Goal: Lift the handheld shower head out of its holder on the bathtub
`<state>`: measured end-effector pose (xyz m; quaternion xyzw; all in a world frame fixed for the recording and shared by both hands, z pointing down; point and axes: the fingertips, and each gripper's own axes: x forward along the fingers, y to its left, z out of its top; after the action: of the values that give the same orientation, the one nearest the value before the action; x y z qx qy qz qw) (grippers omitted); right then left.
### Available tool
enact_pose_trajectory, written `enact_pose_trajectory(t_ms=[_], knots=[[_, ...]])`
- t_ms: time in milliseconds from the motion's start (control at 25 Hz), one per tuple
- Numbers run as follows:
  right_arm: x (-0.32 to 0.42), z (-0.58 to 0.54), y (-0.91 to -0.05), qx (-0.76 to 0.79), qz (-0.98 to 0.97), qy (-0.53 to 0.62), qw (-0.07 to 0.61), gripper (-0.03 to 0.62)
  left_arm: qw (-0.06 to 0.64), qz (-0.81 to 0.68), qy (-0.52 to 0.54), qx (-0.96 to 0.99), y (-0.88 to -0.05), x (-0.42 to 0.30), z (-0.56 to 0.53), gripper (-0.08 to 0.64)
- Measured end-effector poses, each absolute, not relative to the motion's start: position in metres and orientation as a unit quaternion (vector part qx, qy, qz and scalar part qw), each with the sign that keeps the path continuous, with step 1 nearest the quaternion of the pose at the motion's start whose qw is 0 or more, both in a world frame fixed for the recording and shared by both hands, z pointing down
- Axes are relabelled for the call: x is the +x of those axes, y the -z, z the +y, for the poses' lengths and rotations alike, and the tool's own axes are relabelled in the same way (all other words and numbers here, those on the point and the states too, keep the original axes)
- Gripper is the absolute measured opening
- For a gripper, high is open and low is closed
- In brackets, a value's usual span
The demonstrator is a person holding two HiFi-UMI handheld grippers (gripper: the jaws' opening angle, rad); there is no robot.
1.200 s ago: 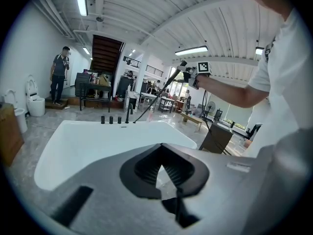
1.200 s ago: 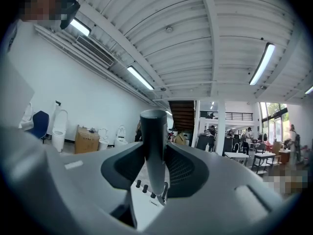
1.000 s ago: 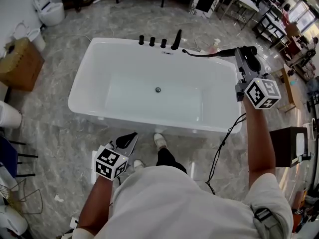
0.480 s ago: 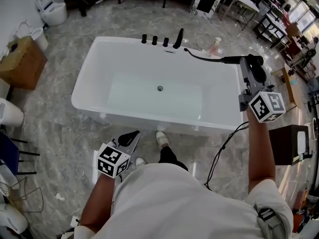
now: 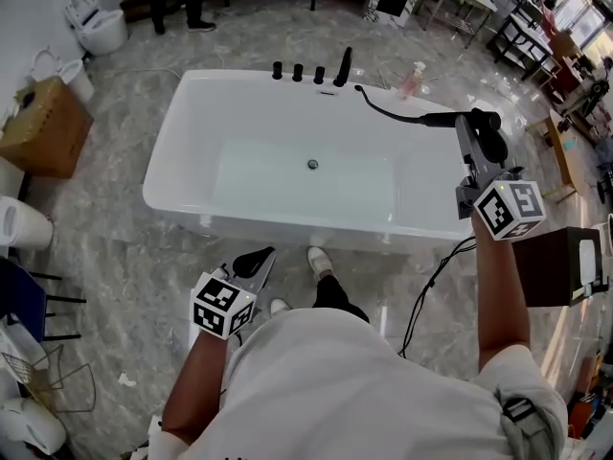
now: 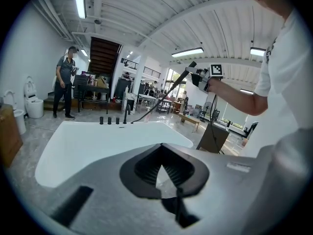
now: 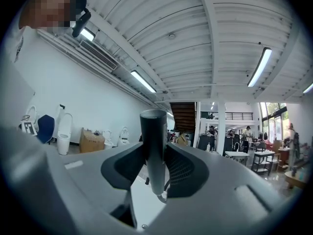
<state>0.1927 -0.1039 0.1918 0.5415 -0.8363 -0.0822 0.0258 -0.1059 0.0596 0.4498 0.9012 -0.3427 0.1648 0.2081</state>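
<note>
The shower head (image 5: 452, 118) is held clear of the bathtub (image 5: 192, 132), above the tub's right end, by the right gripper (image 5: 469, 130). In the head view its dark handle is seen lying crosswise at the gripper's tip. Its black hose (image 5: 388, 110) is seen trailing back to the far rim, where it ends just beside the row of black fittings (image 5: 308, 72). How the grip is made is not shown there. It is shown in the right gripper view, where the handle (image 7: 152, 136) stands upright between the fingers (image 7: 181, 170) of the right gripper (image 7: 154, 175). It is pressed from both sides, with its blunt end rising above them. Little of the tub is seen in that view.

The left gripper (image 5: 251, 262) is held low, close to the person's body, over the marble floor (image 5: 124, 247) on the near side of the tub, well apart from the shower head. In the left gripper view its fingers (image 6: 145, 169) are seen brought together at the tips, with nothing between them. The scene is given from the side by that view alone. The raised right gripper (image 6: 199, 77) is seen there, with the hose (image 6: 164, 96) slanting down to the fittings (image 6: 112, 120). A standing person (image 6: 65, 82) is seen beyond the tub; only the legs are caught at the head view's top edge.
</note>
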Motion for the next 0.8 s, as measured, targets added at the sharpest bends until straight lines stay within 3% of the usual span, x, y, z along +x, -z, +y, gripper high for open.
enact_pose_trajectory(t_ms=[800], knots=[[0.188,-0.1006,-0.2024,0.542,-0.836,0.075,0.029,0.146,0.208,-0.343,-0.167,0.901,-0.4494,-0.1105,0.0594,0.006]])
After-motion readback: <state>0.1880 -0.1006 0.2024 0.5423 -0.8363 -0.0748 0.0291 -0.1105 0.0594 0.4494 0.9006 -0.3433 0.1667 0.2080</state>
